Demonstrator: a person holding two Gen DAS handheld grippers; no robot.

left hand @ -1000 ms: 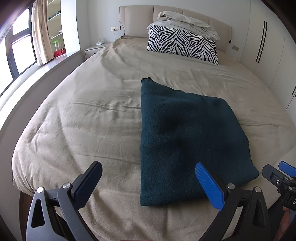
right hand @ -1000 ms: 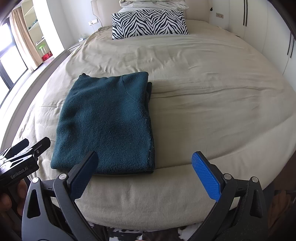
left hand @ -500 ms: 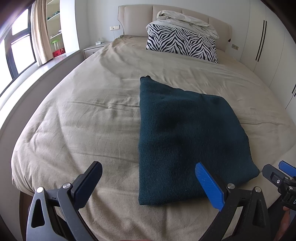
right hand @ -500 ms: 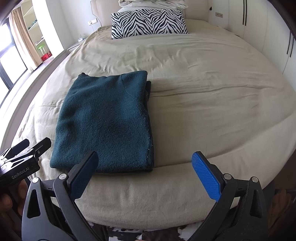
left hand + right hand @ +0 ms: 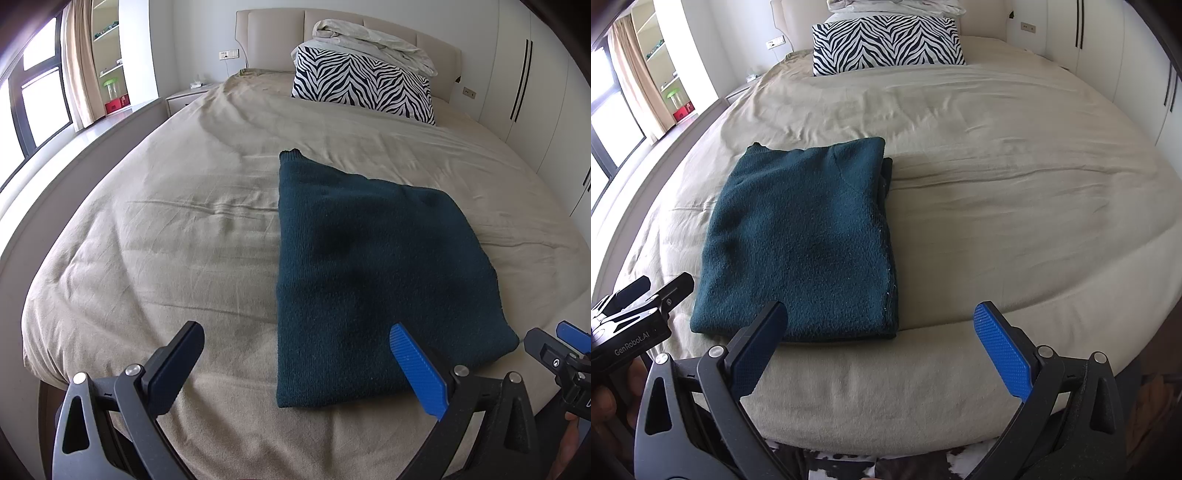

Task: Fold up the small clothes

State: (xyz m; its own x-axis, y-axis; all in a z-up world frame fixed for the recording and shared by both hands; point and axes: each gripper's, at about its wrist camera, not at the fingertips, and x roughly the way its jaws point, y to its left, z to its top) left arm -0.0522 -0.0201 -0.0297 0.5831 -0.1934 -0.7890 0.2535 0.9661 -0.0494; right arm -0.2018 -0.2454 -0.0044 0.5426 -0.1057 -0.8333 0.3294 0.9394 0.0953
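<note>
- Left tool [image 5: 295, 354] and right tool [image 5: 879, 332] both hang with fingers spread apart, empty, at the foot of the bed [image 5: 177, 229]
- Folded teal sweater [image 5: 801, 243] lies flat near that edge, open beige cover either side
- Zebra pillow [image 5: 362, 88] at the headboard
- Nothing has shifted since a moment ago

A: What sits under the folded sweater [image 5: 798, 240], ahead of the jaws?

B: Hidden; only stacked edges show along its right side.

A: The other gripper?

B: The right gripper [image 5: 557, 350] is cut off by the frame edge, right of the jaws. The shelf [image 5: 110, 55] items, far left, are too small to tell.
</note>
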